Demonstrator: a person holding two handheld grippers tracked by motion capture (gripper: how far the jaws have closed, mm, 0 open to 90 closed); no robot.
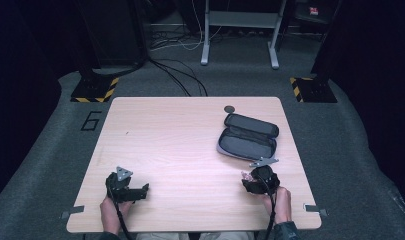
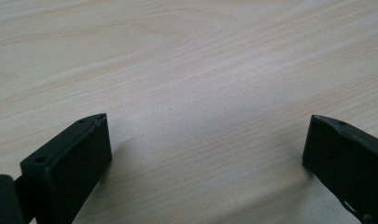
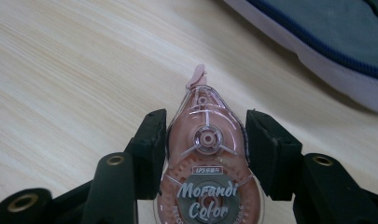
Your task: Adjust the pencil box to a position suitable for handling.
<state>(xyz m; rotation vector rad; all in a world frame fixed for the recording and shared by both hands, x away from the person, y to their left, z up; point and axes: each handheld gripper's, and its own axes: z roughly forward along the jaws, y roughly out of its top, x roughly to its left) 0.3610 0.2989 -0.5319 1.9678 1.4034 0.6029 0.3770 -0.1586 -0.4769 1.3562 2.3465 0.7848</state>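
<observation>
The right gripper [image 3: 203,140] clamps a pink correction tape [image 3: 206,154], near the open pencil case [image 1: 248,136] at the table's far right. Probably it belongs inside: carry it level, lower it into the case, then release. The left gripper [image 2: 205,149] rests open and empty, near left. Pale wood table [image 1: 180,145]; grey carpet [image 1: 350,150], cables beyond.
</observation>
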